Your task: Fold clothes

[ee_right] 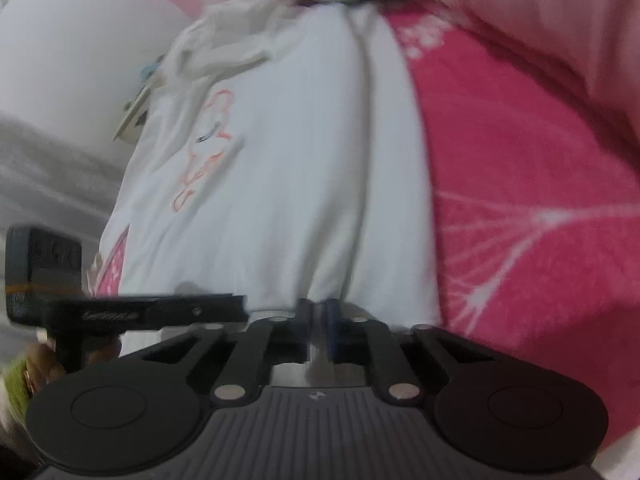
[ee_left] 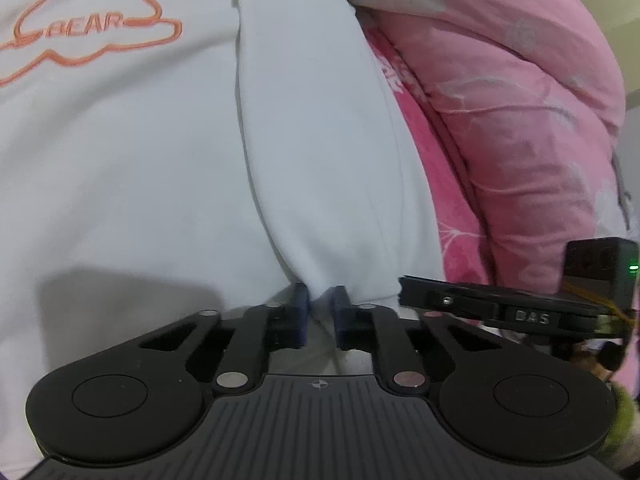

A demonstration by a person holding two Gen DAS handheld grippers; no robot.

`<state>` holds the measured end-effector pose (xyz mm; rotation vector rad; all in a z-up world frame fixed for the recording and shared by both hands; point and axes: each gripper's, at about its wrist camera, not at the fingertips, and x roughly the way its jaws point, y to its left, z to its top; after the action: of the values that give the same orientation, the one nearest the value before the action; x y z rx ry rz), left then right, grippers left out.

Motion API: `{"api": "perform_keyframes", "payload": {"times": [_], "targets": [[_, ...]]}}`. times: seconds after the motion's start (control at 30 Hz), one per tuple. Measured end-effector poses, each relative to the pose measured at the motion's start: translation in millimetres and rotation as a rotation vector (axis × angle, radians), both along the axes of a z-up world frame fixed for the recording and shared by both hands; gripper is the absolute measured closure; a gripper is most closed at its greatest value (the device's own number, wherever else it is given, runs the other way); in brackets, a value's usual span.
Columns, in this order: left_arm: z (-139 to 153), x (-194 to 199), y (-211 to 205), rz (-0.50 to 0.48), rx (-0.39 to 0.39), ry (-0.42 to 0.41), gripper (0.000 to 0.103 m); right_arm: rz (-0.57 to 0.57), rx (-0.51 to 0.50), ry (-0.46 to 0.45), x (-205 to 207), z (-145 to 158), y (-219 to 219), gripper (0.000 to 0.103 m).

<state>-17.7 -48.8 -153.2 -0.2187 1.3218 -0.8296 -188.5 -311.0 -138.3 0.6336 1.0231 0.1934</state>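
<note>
Left gripper (ee_left: 320,300) and right gripper (ee_right: 318,306) each pinched the white sweatshirt's (ee_left: 160,160) hem, the garment lying on the pink bedspread (ee_right: 520,160). Folding had likely just begun; next, lift both corners evenly toward the bear print (ee_left: 92,28).

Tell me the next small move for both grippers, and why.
Probably lift both together and carry the hem toward the bear print: the left gripper and right gripper each pinch the near edge of the white sweatshirt, lying flat on the pink bedspread.
</note>
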Motion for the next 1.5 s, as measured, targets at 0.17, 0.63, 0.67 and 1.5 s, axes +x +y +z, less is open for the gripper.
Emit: {"api": "perform_keyframes", "payload": {"times": [0.17, 0.63, 0.67, 1.5], "targets": [[9, -4, 5, -0.025, 0.032, -0.03, 0.101, 0.131, -0.151, -0.037, -1, 29, 20, 0.093], [-9, 2, 19, -0.017, 0.003, 0.02, 0.1, -0.291, -0.164, -0.161, 135, 20, -55, 0.077], [-10, 2, 20, -0.017, -0.004, 0.023, 0.1, -0.316, -0.161, -0.157, 144, 15, -57, 0.078], [-15, 5, 24, -0.025, -0.073, 0.063, 0.1, -0.119, -0.679, -0.257, 185, -8, -24, 0.098]]}}
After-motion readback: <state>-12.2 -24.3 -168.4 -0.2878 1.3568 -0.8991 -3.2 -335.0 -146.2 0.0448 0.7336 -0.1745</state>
